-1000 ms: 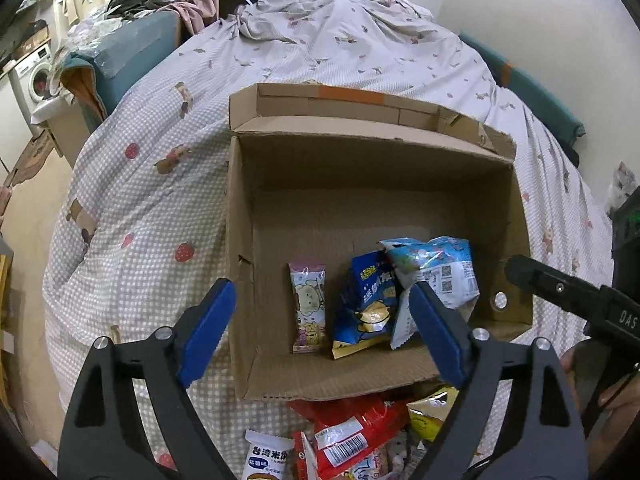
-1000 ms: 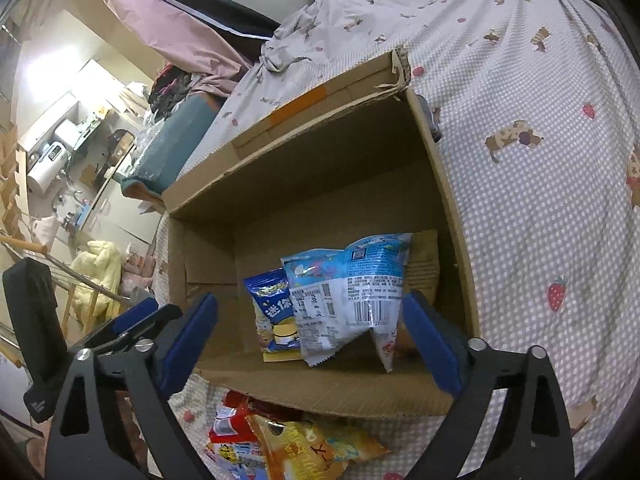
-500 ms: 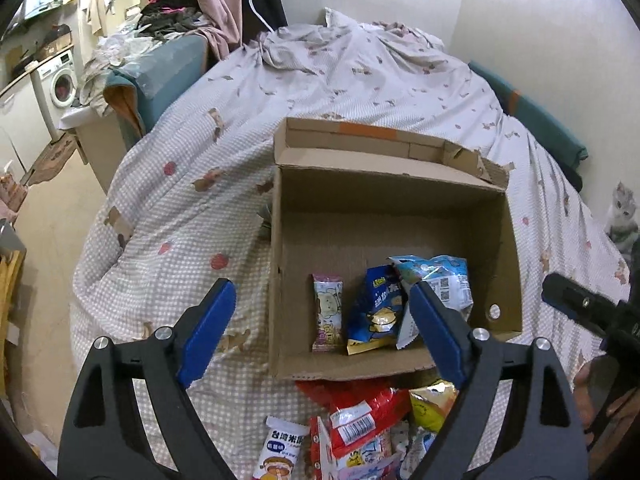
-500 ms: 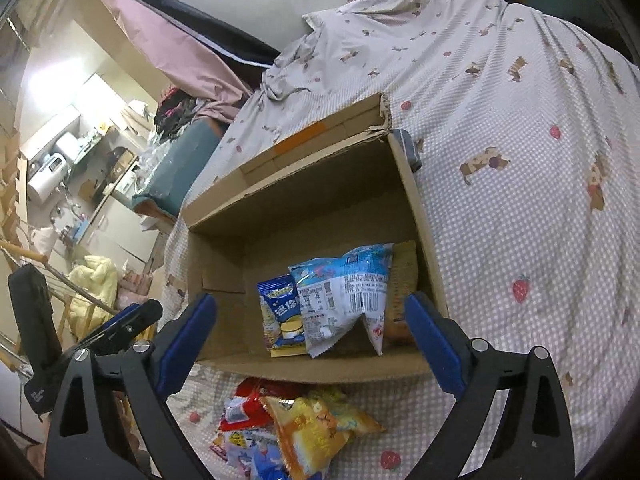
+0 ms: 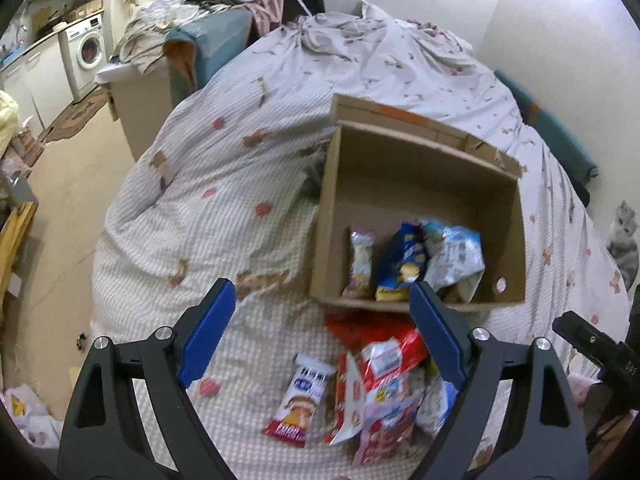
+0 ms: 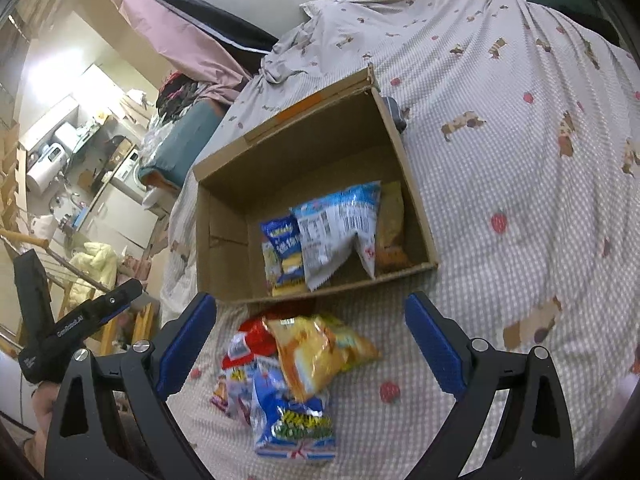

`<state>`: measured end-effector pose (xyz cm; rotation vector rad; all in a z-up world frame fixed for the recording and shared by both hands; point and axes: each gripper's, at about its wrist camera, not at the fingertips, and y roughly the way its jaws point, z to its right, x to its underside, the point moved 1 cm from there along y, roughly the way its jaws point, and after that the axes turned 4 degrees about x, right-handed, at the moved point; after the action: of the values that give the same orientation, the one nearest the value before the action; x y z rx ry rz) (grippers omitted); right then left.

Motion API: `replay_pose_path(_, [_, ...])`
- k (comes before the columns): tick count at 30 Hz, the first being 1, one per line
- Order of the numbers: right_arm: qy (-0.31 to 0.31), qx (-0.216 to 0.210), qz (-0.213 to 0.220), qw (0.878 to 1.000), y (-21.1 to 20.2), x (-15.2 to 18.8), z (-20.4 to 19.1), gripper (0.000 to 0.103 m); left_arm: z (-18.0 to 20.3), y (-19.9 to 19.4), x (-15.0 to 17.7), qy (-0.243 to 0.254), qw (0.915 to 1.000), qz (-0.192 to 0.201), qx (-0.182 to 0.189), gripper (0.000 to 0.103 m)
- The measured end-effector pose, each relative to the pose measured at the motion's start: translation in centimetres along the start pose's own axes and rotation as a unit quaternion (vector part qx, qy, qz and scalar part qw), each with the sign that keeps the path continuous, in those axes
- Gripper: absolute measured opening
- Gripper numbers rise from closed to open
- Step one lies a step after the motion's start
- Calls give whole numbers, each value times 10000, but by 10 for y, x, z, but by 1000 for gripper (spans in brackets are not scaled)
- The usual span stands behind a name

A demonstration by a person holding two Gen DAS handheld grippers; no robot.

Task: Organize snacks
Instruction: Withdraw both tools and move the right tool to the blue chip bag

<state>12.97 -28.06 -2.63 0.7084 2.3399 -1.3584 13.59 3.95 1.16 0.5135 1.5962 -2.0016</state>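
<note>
An open cardboard box (image 5: 416,160) (image 6: 304,144) lies on the bed. Along its near wall stand a pink snack bar (image 5: 361,262), a dark blue packet (image 5: 402,260) (image 6: 282,252) and a light blue bag (image 5: 454,254) (image 6: 340,228). A loose pile of snacks (image 5: 380,384) (image 6: 288,376) lies on the quilt in front of the box, with a white and red bar (image 5: 300,400) at its left and a yellow bag (image 6: 316,350) on top. My left gripper (image 5: 320,336) hangs open above the pile's left side. My right gripper (image 6: 310,336) is open above the pile, nothing between its fingers.
The bed's patterned quilt (image 5: 208,184) spreads around the box. The bed's left edge drops to the floor (image 5: 64,208). A washing machine (image 5: 86,50) and cluttered furniture stand at the far left. A grey cat (image 5: 624,240) sits at the right edge of the bed.
Both grippers have pulled back and risen from the box, so the box looks smaller and the snack pile in front of it has come into view. Both stayed open.
</note>
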Motion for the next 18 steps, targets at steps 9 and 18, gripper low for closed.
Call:
replay_pose_path(9, [-41,-240,-1182,9927,17,55,-4,97,-19,5,34,-319,9979,-516,-207,86])
replay_pose_path(18, [-865,116,-2018,9755,66,93,-43,97,-35,19,44,-710,9937,-808,-312,86])
